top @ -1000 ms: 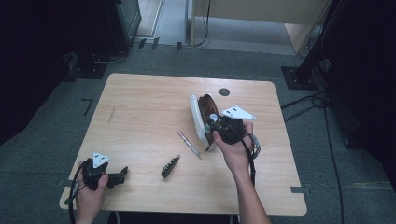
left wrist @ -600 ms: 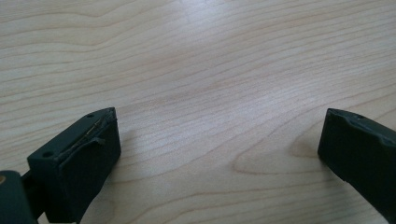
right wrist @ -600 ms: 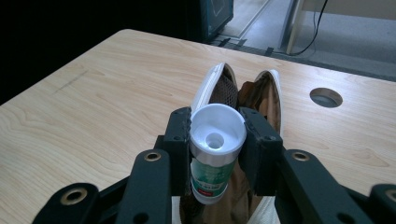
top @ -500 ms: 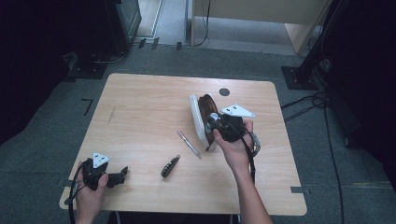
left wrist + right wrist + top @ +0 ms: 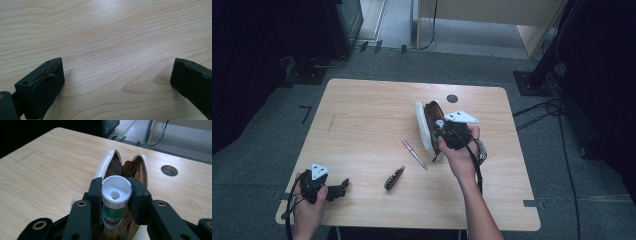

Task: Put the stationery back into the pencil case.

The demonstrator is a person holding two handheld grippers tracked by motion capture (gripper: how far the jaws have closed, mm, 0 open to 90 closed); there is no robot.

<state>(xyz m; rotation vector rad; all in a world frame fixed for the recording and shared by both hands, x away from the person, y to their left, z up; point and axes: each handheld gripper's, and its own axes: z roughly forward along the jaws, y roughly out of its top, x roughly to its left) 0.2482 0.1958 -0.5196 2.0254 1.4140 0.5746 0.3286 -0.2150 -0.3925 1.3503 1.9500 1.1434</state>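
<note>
The right hand-held gripper (image 5: 116, 195) pinches a tube (image 5: 115, 200) by its sides, just under the white cap, and holds it cap-up over the gaping mouth of a pouch (image 5: 106, 167) (a white-rimmed case with a dark mesh lining). That grip probably keeps the tube's long axis in line with the opening, so it can slide in or out without catching the rim. In the high view the pouch (image 5: 424, 127) lies right of the table's middle, toward the right edge, with the right hand-held gripper (image 5: 447, 136) over it.

A pen (image 5: 414, 154) and a small dark tool (image 5: 394, 177) lie near the front edge. The left hand-held gripper (image 5: 343, 188) rests at the front left corner, jaws spread over bare wood, apparently idle.

The table (image 5: 362, 115) is pale wood with a round hole (image 5: 452, 98) near the far edge. Around it are grey carpet, cables and dark stands.
</note>
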